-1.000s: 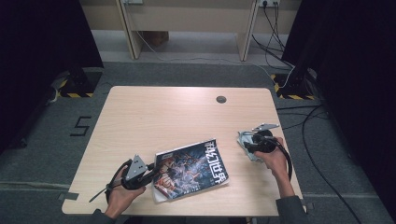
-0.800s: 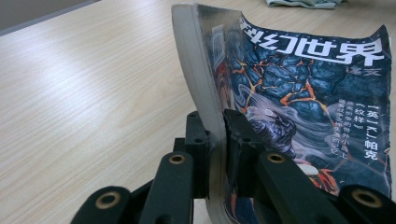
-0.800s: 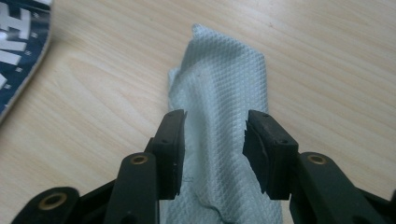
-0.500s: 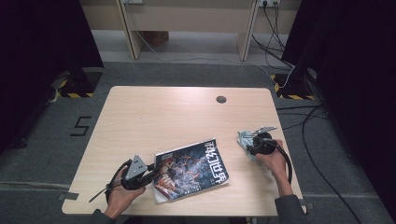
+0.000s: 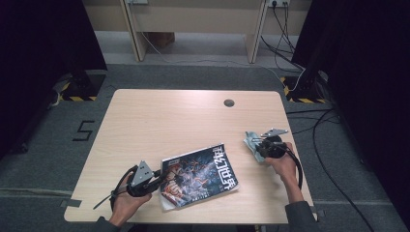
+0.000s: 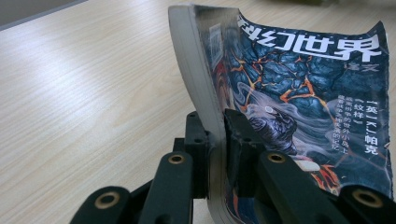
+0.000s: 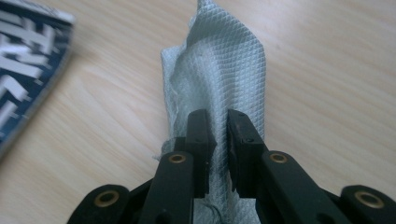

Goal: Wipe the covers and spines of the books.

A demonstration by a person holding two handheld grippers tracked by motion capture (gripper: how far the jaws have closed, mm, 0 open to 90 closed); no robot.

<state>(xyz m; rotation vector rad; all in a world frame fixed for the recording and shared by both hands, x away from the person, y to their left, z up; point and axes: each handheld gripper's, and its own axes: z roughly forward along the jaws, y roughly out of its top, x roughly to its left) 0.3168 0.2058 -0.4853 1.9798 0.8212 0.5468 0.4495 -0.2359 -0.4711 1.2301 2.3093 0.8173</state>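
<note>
High view puts the magazine (image 5: 199, 175) at the lower middle of the bench (image 5: 159, 125), its left edge pinched in your left gripper (image 5: 157, 178), and the pale cloth (image 5: 252, 141) at centre right. Your right gripper (image 5: 257, 146) has just been closing, with a cloth fold between its jaws. Lift only once the fabric is firmly caught, and keep the magazine pinned.

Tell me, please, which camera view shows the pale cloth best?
The right gripper view: the cloth rises large, its diamond weave clear, pinched by the right gripper. The high view has it as a small pale patch; the left gripper view looks at the magazine.
</note>
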